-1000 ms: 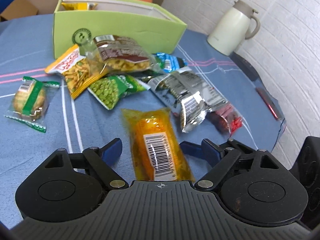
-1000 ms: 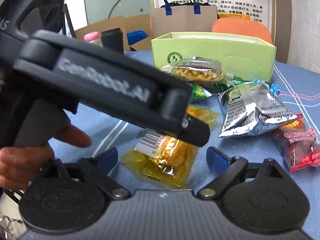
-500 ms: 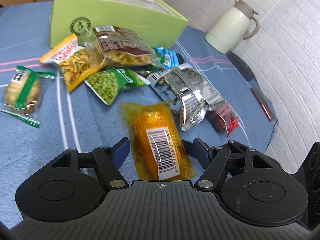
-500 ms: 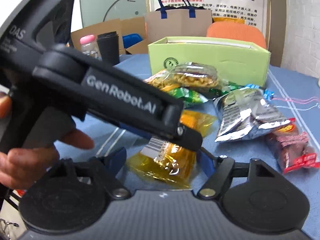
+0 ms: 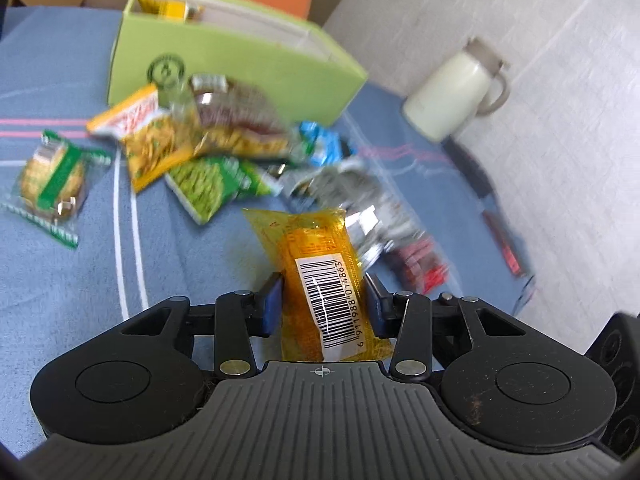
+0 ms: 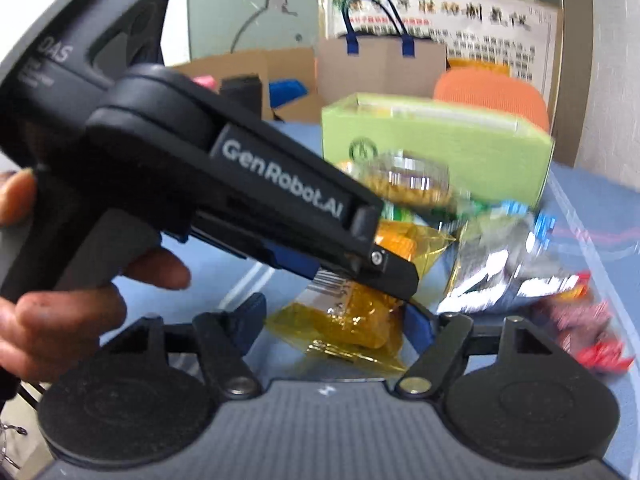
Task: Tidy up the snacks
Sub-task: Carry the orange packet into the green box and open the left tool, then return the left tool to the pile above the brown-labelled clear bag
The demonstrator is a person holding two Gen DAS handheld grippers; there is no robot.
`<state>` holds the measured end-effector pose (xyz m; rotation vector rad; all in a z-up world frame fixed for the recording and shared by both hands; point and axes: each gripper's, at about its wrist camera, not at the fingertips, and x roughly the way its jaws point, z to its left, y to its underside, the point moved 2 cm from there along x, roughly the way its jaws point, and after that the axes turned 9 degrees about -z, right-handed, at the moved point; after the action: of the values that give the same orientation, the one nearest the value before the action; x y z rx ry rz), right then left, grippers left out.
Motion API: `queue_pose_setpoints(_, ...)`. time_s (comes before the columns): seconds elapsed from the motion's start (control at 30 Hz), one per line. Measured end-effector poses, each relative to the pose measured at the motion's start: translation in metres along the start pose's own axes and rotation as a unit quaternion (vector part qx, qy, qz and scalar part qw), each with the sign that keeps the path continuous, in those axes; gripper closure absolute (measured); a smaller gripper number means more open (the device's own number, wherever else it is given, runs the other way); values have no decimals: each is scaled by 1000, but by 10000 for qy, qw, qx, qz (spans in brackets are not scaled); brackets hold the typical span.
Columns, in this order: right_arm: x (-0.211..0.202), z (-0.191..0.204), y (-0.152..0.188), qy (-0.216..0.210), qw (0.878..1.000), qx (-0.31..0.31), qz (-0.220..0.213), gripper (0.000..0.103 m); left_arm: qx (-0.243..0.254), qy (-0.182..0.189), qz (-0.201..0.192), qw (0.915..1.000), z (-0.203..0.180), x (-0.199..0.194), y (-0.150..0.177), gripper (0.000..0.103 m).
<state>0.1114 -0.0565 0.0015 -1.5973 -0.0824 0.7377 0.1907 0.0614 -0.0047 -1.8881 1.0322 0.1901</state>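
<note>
A yellow-orange snack packet (image 5: 316, 248) with a barcode label lies lengthwise between my left gripper's (image 5: 323, 300) blue pads. The jaws are closing, and both pads touch the packet's sides. In the right wrist view the left gripper's black body (image 6: 280, 200) slants across the frame, with its tip on the same packet (image 6: 360, 320). My right gripper (image 6: 336, 316) is open just behind the packet's near end and does not press it. The green box (image 5: 240, 68) stands at the back of the blue table, open at the top.
Loose snacks lie before the box: a pea pack (image 5: 212, 188), an orange stick pack (image 5: 148, 136), a silver bag (image 5: 352, 196), a red packet (image 5: 420, 264) and a green-banded cookie (image 5: 52, 184). A white jug (image 5: 452, 100) stands far right. A hand (image 6: 60, 312) holds the left gripper.
My left jaws have drawn in from wide apart until the pads meet the yellow packet. My right jaws narrowed a little, and that gripper rose slightly. The view has blurred.
</note>
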Motion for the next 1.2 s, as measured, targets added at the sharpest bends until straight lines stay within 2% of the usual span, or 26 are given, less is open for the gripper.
queue_pose_setpoints(0.13,7,-20,-36,39,9995,-206,-247,25,7,129,-277,9995,-13,2,-38,80)
queue_pose_setpoints(0.23,27,-47,-72,143,9979,-469,-416,25,11,142,-517,9986,-22,18,-81,80)
queue_pose_setpoints(0.37,67,-90,-119,254,9953,-772,-526,25,79,104,-770,9969,-30,55,-147,81)
queue_pose_setpoints(0.53,126,-139,-149,67,9979,-554,-339,26,103,-202,-774,9967,-19,108,-204,81)
queue_pose_setpoints(0.67,160,-157,-144,-16,9991,-409,-141,26,93,-447,-696,9965,1,143,-214,81)
queue_pose_setpoints(0.73,171,-165,-138,-23,9993,-374,-70,27,17,-437,-639,9970,14,155,-213,80)
queue_pose_setpoints(0.87,181,-181,-134,11,9997,-258,-13,19,247,-679,-676,9951,27,167,-212,63)
queue_pose_setpoints(0.93,164,-180,-132,1,9997,-218,-111,17,298,-753,-793,9936,28,159,-215,59)
queue_pose_setpoints(1.03,138,-171,-135,119,9988,-322,-361,13,353,-514,-970,9933,18,138,-215,53)
queue_pose_setpoints(1.13,129,-167,-136,209,9983,-308,-440,11,703,-734,-1189,9877,4,126,-216,42)
queue_pose_setpoints(1.2,140,-165,-137,216,9992,-193,-281,11,926,-832,-1203,9849,-3,134,-221,34)
